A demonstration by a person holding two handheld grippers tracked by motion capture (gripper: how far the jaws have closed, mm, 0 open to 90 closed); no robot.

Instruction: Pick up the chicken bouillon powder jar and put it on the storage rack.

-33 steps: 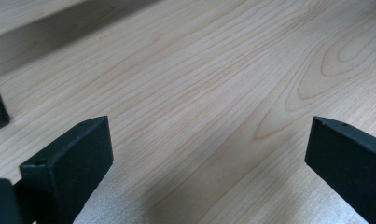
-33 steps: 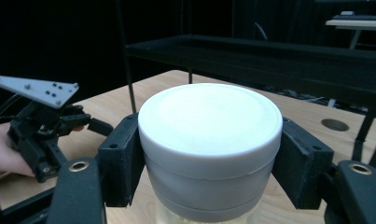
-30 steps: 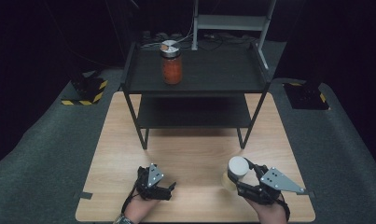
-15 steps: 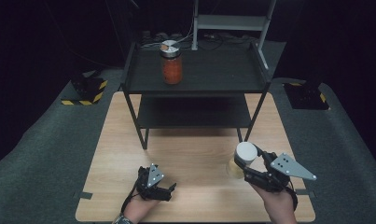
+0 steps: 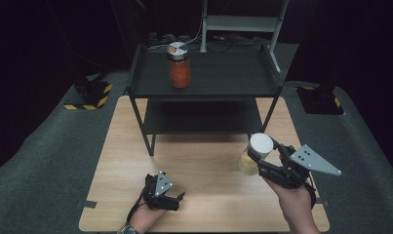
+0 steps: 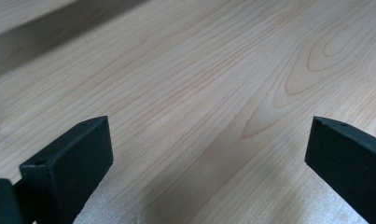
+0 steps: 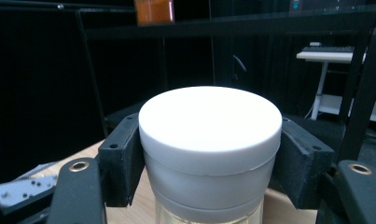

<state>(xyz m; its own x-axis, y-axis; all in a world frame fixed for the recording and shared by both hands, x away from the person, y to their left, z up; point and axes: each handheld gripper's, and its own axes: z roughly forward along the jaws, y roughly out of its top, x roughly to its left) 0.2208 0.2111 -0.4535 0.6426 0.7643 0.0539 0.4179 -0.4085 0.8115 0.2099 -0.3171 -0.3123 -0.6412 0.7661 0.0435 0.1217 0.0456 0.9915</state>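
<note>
right tool [image 5: 256, 157] clamped on the white-lidded clear jar of pale yellow stuff [image 5: 255, 153], upright above the wooden counter [image 5: 204, 161], black two-tier metal shelf [image 5: 204, 80] straight ahead and higher; left tool [image 5: 177, 199] jaws apart, idle on the counter.

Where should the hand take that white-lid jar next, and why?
Probably forward and up toward the black shelf unit. The right gripper is shut on the white-lidded jar, with the jaws pressed against the lid's sides, and the jar is off the wooden table. The orange jar already stands on the top shelf, with bare room beside it. The left gripper rests open.
</note>
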